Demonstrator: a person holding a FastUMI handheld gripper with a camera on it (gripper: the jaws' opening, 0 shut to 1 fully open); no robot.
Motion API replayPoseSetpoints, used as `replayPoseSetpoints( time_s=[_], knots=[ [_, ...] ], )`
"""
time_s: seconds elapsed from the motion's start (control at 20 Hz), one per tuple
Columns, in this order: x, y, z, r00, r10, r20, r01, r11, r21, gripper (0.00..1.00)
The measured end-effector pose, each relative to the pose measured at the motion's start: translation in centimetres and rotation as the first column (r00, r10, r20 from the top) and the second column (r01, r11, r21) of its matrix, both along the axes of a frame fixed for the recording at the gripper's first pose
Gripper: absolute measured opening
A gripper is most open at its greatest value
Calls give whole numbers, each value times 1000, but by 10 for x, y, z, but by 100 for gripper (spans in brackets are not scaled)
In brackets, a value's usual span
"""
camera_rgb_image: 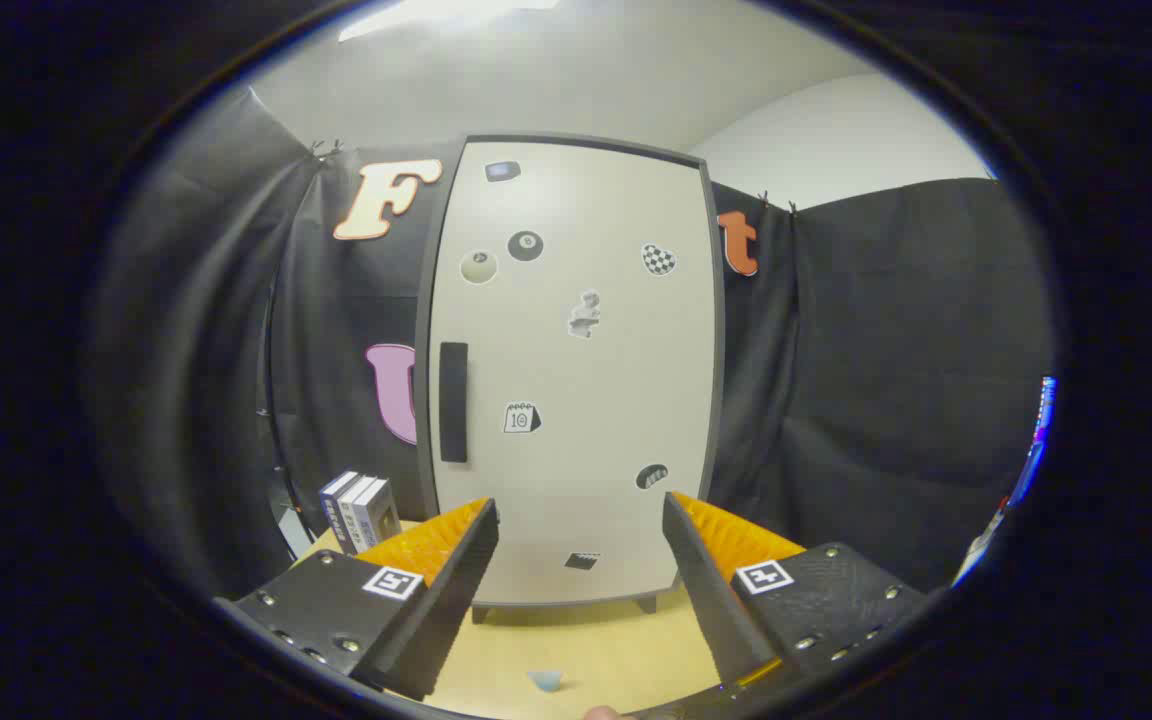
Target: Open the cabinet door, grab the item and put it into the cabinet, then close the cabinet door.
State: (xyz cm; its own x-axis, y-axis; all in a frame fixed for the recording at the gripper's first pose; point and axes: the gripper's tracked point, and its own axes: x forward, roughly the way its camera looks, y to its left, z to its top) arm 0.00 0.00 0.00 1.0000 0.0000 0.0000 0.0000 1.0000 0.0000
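Ahead of your spread, empty tongs (581, 520) the cabinet door (576, 370) stands shut; its handle (453, 402) sits left, so reach there first.

Hand-held gripper (581, 515) agape before shut cabinet (576, 370)

The cabinet (576, 370) door looks smooth and matt, with flat paper-like stickers (522, 417) and a matt dark handle (453, 401). The counter (586, 640) has a smooth, pale wood-like finish. The boxes (359, 510) look like printed cardboard. The open jaws show ribbed inner faces, plates with shiny screws.
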Motion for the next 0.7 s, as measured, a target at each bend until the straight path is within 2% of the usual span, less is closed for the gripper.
replayPoseSetpoints(
  time_s=[0.7],
  knots=[
    [0,-2,2,1000,-6,-17,6,1000,-3,98]
  ],
)
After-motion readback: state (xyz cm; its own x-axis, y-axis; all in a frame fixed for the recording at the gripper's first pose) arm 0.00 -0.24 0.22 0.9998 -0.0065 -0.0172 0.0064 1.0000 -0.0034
